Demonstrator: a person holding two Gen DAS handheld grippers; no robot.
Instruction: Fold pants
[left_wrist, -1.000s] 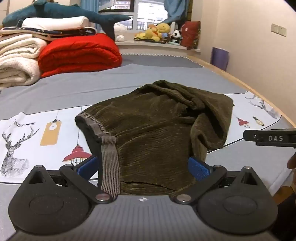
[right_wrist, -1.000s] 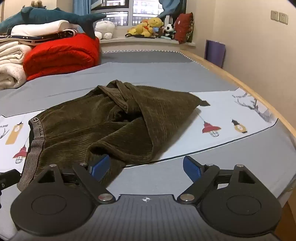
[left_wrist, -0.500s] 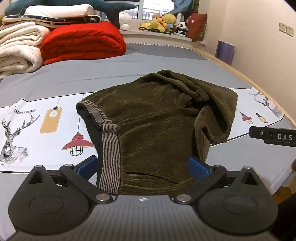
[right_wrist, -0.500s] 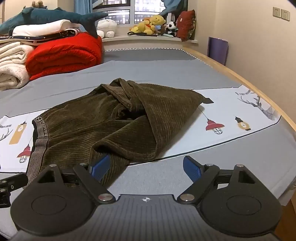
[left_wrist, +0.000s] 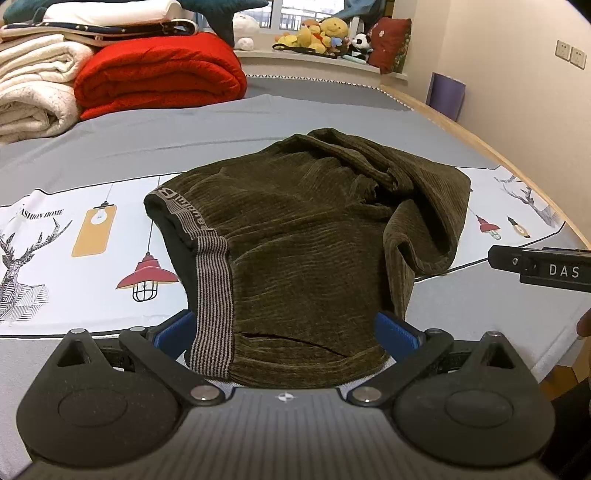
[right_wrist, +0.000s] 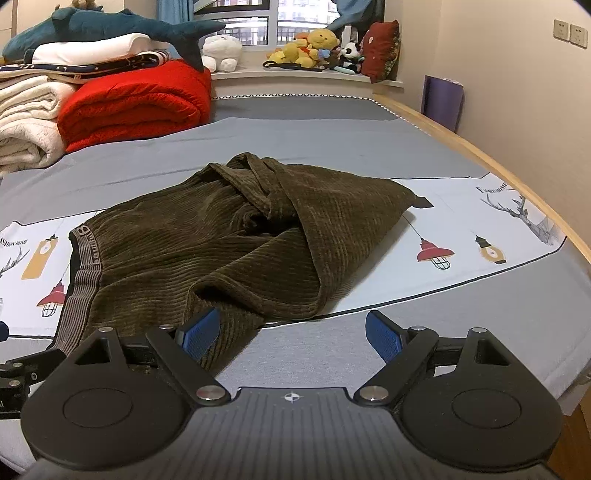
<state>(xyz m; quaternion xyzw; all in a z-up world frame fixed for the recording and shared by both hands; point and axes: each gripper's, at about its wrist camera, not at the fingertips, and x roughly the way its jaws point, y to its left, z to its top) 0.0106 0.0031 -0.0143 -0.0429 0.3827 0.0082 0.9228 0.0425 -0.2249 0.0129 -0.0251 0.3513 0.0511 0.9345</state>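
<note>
Corduroy pants (left_wrist: 306, 251) lay bunched on the bed (left_wrist: 258, 118), legs twisted. Left tool (left_wrist: 286, 328) spread around the near hem; right tool (right_wrist: 291, 332) spread, empty. Risk: pinching 1 layer only, dragging the twist into the fold.

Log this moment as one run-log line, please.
stage: pre-grasp | pants: crumpled on bed | left gripper: open, straddling waistband end | right gripper: open, at pants' near edge
</note>
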